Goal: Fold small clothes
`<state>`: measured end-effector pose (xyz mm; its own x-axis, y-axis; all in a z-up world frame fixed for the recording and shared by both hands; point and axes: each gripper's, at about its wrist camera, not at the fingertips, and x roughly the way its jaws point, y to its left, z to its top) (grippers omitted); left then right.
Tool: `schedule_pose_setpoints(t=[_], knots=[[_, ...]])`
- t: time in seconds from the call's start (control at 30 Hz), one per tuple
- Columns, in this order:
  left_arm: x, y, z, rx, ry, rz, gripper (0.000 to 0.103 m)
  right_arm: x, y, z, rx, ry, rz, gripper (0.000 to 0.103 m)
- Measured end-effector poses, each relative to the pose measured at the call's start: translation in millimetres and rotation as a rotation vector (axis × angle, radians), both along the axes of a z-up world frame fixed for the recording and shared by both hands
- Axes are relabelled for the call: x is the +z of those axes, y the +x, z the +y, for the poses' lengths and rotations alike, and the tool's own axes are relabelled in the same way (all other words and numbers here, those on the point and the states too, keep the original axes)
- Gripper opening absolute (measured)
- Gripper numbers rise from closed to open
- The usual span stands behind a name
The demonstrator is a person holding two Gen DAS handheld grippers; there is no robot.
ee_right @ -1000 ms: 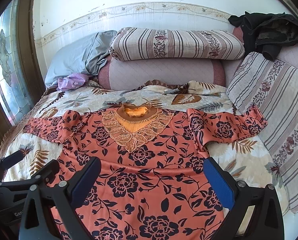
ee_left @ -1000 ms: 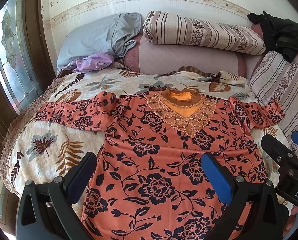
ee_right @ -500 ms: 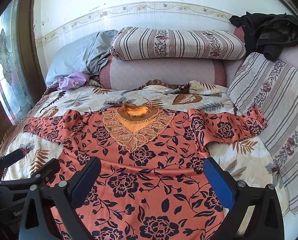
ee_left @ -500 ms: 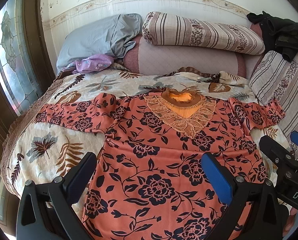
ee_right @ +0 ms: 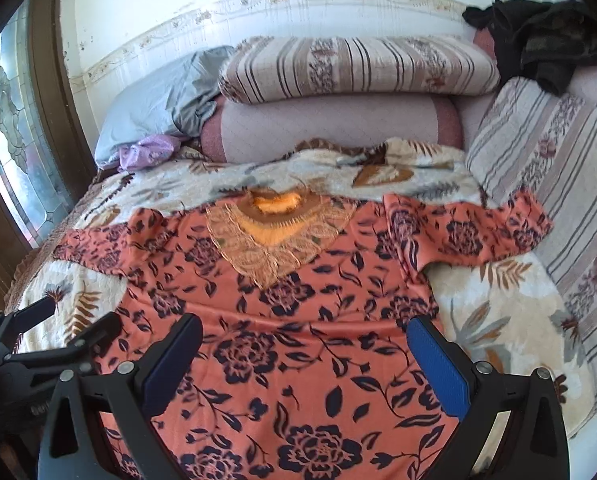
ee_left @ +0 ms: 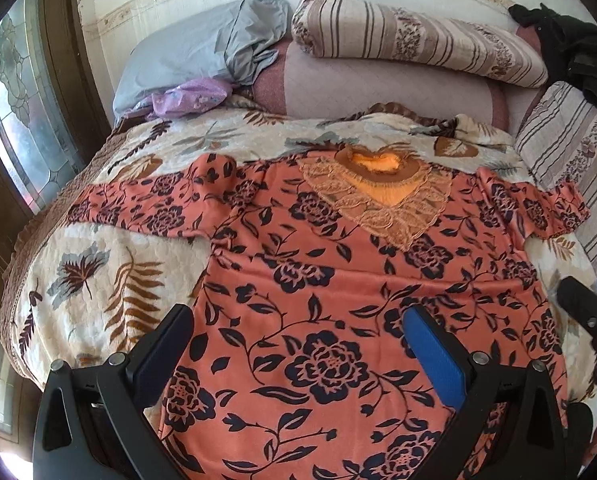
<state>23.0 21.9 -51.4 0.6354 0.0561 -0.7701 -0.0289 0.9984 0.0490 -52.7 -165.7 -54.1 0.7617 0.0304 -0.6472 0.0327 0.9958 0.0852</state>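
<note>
An orange dress with a dark flower print (ee_left: pixel 322 280) lies spread flat on the bed, with both short sleeves out to the sides and a lace neckline (ee_left: pixel 382 196) at the far end. It also shows in the right wrist view (ee_right: pixel 298 320). My left gripper (ee_left: pixel 298 344) is open and empty, hovering above the lower left part of the dress. My right gripper (ee_right: pixel 302 356) is open and empty above the lower right part. Each gripper shows at the edge of the other's view.
The dress lies on a cream leaf-print bedspread (ee_left: pixel 98 264). Striped cushions (ee_right: pixel 354 68), a grey pillow (ee_left: pixel 202 52) and a purple cloth (ee_left: pixel 190 96) lie at the head. Dark clothes (ee_right: pixel 538 36) lie at the back right. A stained-glass window (ee_left: pixel 14 120) is on the left.
Both grippers have tilted downward and moved a little toward the dress. The dress has not moved.
</note>
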Motion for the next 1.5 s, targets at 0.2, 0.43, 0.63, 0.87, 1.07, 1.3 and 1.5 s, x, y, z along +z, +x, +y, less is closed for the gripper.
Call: schedule_pose_setpoints(t=[0.2, 0.43, 0.63, 0.87, 1.07, 1.3, 1.5], knots=[[-53, 21, 30, 0.107, 0.048, 0.121, 0.103, -36, -1, -86, -0.118, 0.118, 0.069, 0.103], [-66, 47, 36, 0.161, 0.037, 0.100, 0.103, -58, 5, -209, -0.340, 0.346, 0.030, 0.103], [-118, 70, 35, 0.150, 0.093, 0.147, 0.103, -66, 35, -284, -0.453, 0.410, -0.046, 0.102], [-125, 57, 44, 0.166, -0.003, 0.013, 0.103, -73, 99, -360, -0.549, 0.438, -0.073, 0.079], [-125, 57, 45, 0.161, -0.011, -0.005, 0.103, -102, 158, -397, -0.647, 0.465, 0.012, 0.063], [-126, 56, 45, 0.158, -0.012, -0.018, 0.103, -111, 203, -411, -0.719, 0.418, 0.068, 0.051], [-127, 56, 46, 0.156, -0.017, -0.026, 0.103, -81, 219, -409, -0.653, 0.340, 0.082, 0.007]])
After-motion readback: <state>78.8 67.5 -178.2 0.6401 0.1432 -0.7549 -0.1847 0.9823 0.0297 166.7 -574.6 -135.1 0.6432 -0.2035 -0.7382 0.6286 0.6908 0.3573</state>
